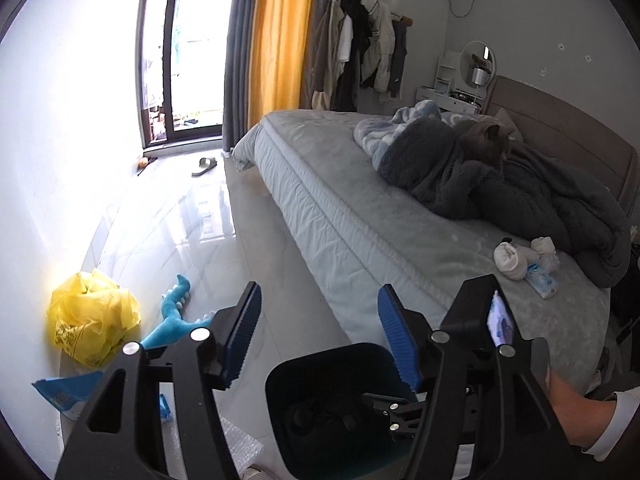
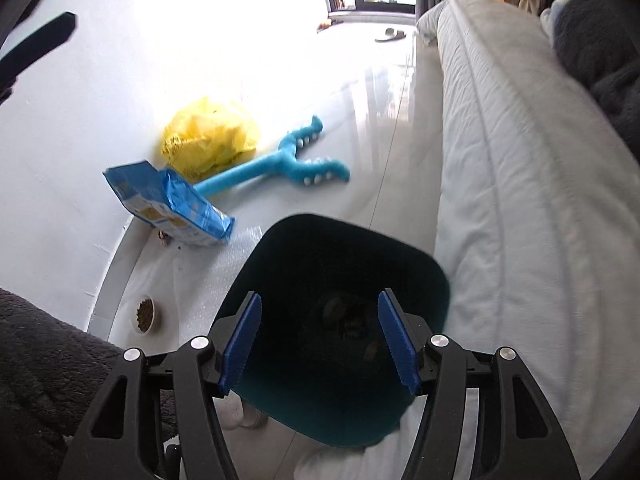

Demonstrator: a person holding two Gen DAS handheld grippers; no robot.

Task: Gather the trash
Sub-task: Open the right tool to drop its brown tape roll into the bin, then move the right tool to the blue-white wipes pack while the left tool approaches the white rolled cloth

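A dark teal trash bin (image 2: 340,320) stands on the floor beside the bed, with some scraps at its bottom; it also shows in the left wrist view (image 1: 336,408). My right gripper (image 2: 320,340) is open and empty, right above the bin's mouth. My left gripper (image 1: 320,340) is open and empty, above the floor next to the bin. A crumpled yellow plastic bag (image 1: 92,316) (image 2: 212,140) and a blue packet (image 2: 168,204) (image 1: 64,392) lie by the wall. Small wrappers and white socks (image 1: 528,260) lie on the bed.
A blue dinosaur toy (image 2: 280,164) lies on the floor. A bowl of pet food (image 2: 146,314) sits near bubble wrap (image 2: 216,264). The bed (image 1: 360,216) fills the right side, with a grey cat (image 1: 486,140) on blankets. A slipper (image 1: 204,166) lies near the balcony door.
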